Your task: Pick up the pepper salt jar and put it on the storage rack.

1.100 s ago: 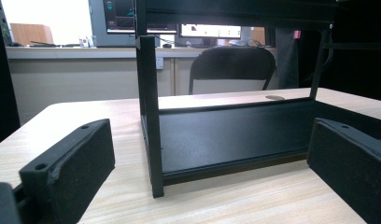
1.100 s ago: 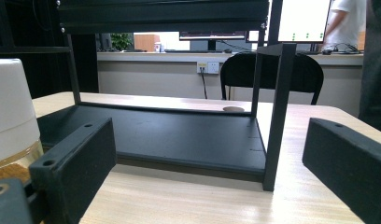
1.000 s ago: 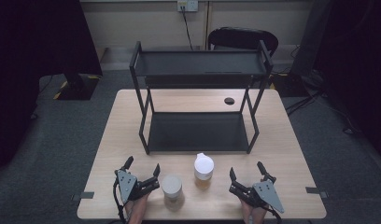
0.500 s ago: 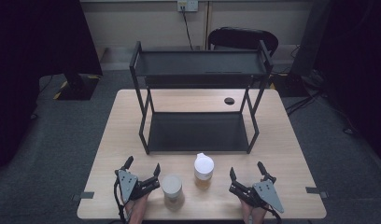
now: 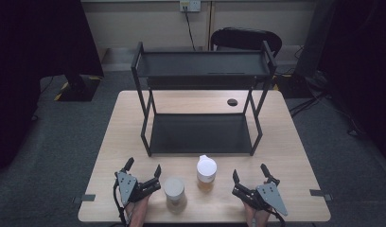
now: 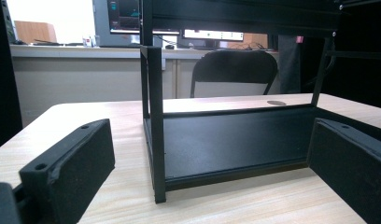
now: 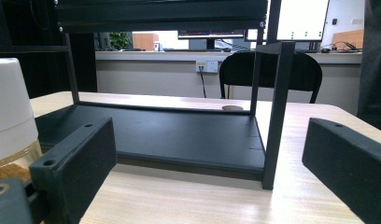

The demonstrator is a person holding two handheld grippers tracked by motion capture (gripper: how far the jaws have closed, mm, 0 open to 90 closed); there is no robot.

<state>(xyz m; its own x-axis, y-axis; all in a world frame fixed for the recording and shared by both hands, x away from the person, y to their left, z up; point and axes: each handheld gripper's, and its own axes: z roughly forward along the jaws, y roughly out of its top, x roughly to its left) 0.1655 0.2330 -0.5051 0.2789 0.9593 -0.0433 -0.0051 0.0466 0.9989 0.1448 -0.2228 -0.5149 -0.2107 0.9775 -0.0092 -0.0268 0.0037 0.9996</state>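
Observation:
A black two-tier metal shelf stands on the wooden table. In front of it are a white-capped bottle of amber liquid and, to its left, a grey-lidded jar. My left gripper rests open near the front edge, just left of the jar, holding nothing. At the front right my right gripper is open and empty, to the right of the bottle. The left gripper view looks at the shelf's lower tier. In the right gripper view the bottle stands at the left edge, before the shelf.
A small dark round disc lies on the table behind the shelf's right side. A black chair stands beyond the far edge. Bare tabletop lies left and right of the shelf.

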